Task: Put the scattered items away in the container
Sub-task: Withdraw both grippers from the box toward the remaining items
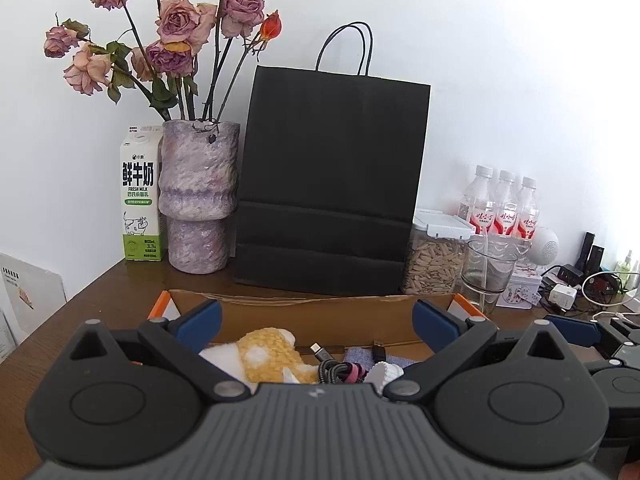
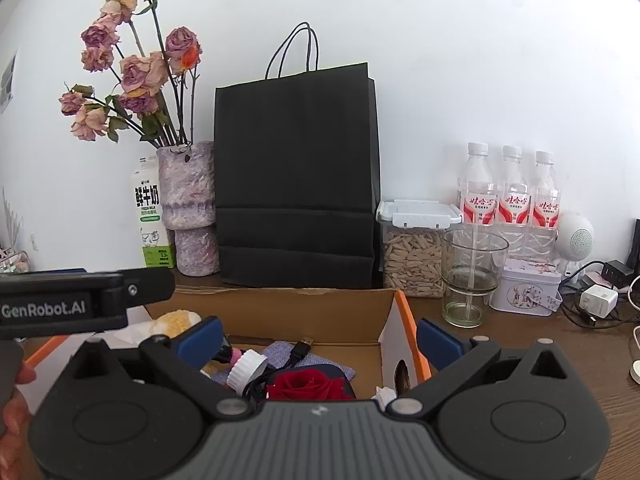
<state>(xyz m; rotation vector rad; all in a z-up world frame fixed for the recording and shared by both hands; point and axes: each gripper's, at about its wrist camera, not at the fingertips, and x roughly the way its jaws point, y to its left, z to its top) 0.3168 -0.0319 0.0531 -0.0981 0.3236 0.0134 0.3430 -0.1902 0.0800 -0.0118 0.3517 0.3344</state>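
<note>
An open cardboard box with orange-edged flaps sits on the wooden table; it also shows in the right wrist view. Inside lie a yellow-and-white knitted item, a coiled USB cable, a white cap, a red rose and a grey-blue cloth. My left gripper is open and empty above the box. My right gripper is open and empty above the box's right side. The left gripper's body shows in the right wrist view.
Behind the box stand a black paper bag, a purple vase with dried roses, a milk carton, a jar of seeds, a glass, three water bottles, a tin and chargers with cables.
</note>
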